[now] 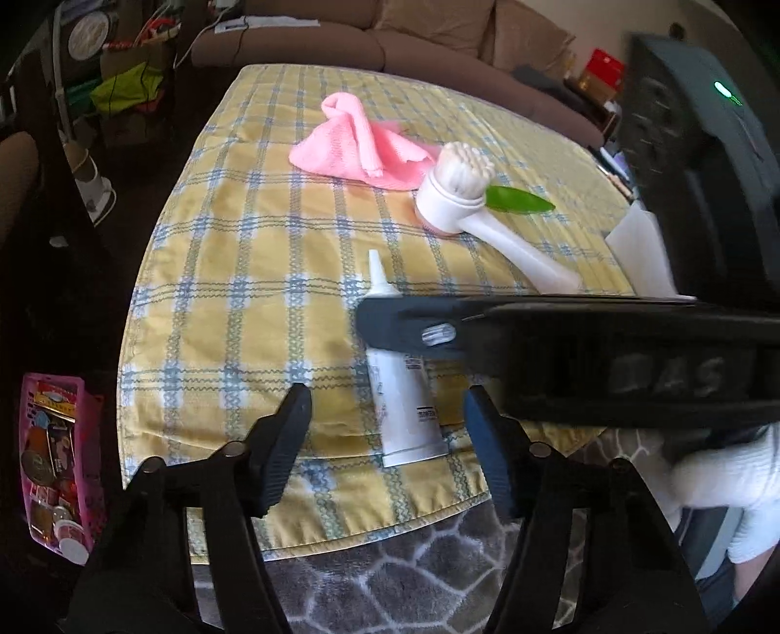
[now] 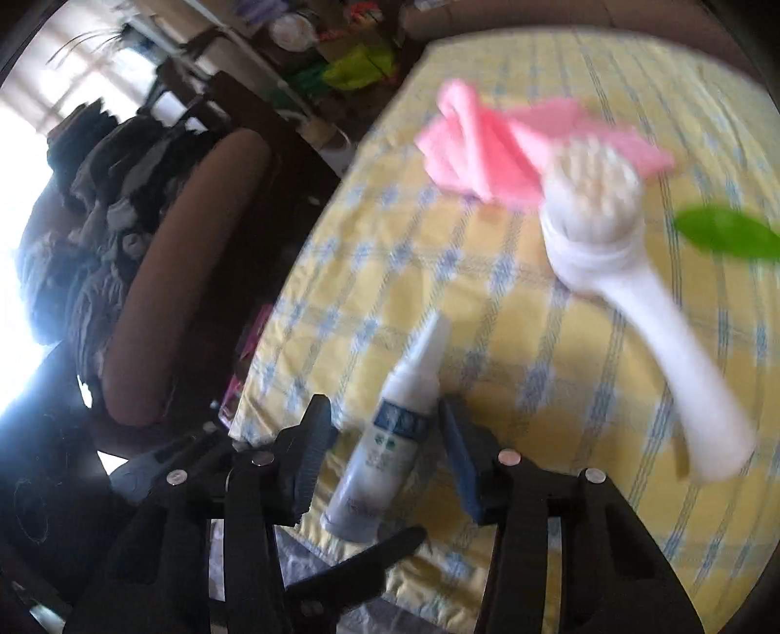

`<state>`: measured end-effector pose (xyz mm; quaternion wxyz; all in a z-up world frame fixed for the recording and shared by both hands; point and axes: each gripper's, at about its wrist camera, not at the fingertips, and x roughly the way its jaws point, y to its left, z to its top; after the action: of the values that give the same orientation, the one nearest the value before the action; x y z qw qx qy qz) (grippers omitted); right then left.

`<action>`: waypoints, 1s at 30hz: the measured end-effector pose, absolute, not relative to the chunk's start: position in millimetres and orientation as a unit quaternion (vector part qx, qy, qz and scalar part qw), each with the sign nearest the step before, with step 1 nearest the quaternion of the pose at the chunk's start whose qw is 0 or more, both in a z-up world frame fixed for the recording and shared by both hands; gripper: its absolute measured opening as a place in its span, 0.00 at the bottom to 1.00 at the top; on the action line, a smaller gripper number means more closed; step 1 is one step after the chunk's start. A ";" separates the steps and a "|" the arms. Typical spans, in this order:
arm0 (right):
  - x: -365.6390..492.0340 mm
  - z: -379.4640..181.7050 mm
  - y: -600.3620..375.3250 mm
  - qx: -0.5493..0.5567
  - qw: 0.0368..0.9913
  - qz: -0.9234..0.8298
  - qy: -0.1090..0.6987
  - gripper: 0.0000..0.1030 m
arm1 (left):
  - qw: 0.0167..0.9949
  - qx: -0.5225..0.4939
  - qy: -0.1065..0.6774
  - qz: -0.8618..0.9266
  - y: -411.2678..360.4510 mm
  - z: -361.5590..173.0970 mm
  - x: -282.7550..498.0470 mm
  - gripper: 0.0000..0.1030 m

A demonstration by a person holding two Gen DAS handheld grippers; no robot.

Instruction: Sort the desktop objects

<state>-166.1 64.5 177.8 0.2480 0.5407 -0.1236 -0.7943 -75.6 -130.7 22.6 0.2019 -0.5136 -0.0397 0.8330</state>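
Note:
A white tube (image 1: 404, 390) with a pointed nozzle lies near the front edge of the yellow checked tablecloth (image 1: 243, 268). My left gripper (image 1: 390, 429) straddles its lower end, with gaps on both sides. My right gripper (image 2: 385, 448) also straddles the tube (image 2: 385, 439), its pads close to it but not pressing. In the left wrist view one right finger (image 1: 438, 331) crosses over the tube's upper part. Further back lie a white brush (image 1: 468, 195) (image 2: 599, 234), a green leaf (image 1: 516, 202) (image 2: 726, 234) and a crumpled pink cloth (image 1: 360, 146) (image 2: 487, 146).
A white box (image 1: 638, 253) stands at the table's right edge. A pink basket (image 1: 58, 463) of small items sits on the floor to the left. A brown sofa (image 1: 341, 44) lies behind the table and a brown chair (image 2: 185, 273) beside it. A gloved hand (image 1: 721, 487) holds the right gripper.

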 end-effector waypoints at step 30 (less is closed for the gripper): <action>-38.1 291.4 434.1 0.367 0.128 -0.864 -0.320 0.39 | 0.425 -0.463 -0.097 0.772 153.4 137.8 -67.8 0.23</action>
<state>-38.1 434.1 291.4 0.1283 0.3671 -0.3203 -0.8638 -67.8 153.4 137.8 0.4252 -0.4628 -0.0974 0.7717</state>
